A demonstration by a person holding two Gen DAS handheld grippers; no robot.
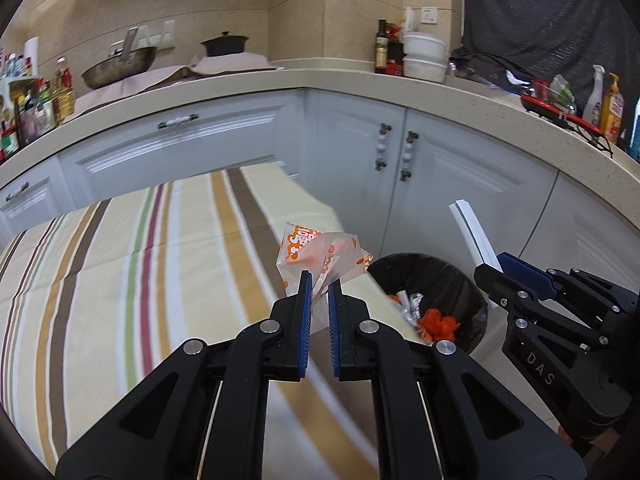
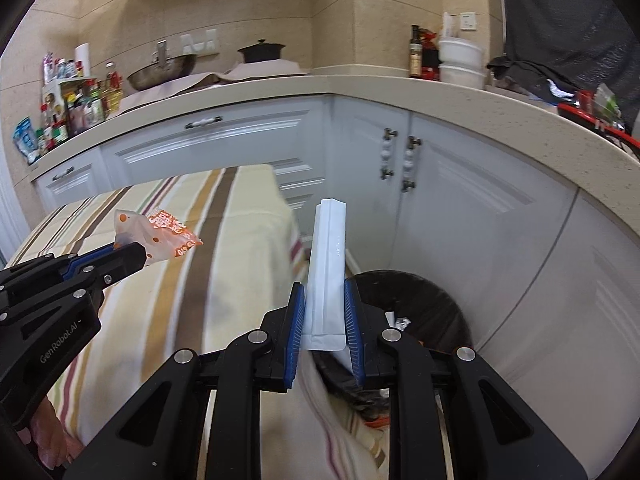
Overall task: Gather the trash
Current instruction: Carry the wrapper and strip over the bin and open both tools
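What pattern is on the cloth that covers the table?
The tablecloth is cream with brown, tan, green and red stripes; the left wrist view shows it best.

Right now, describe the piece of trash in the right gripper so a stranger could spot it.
Start at the black-lined bin beside the striped table. Above its near rim, the right gripper clamps a long white sachet. Unlike the orange-printed wrapper nearby, it is plain and flat.

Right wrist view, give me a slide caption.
Right gripper carries a white packet toward the black bin.
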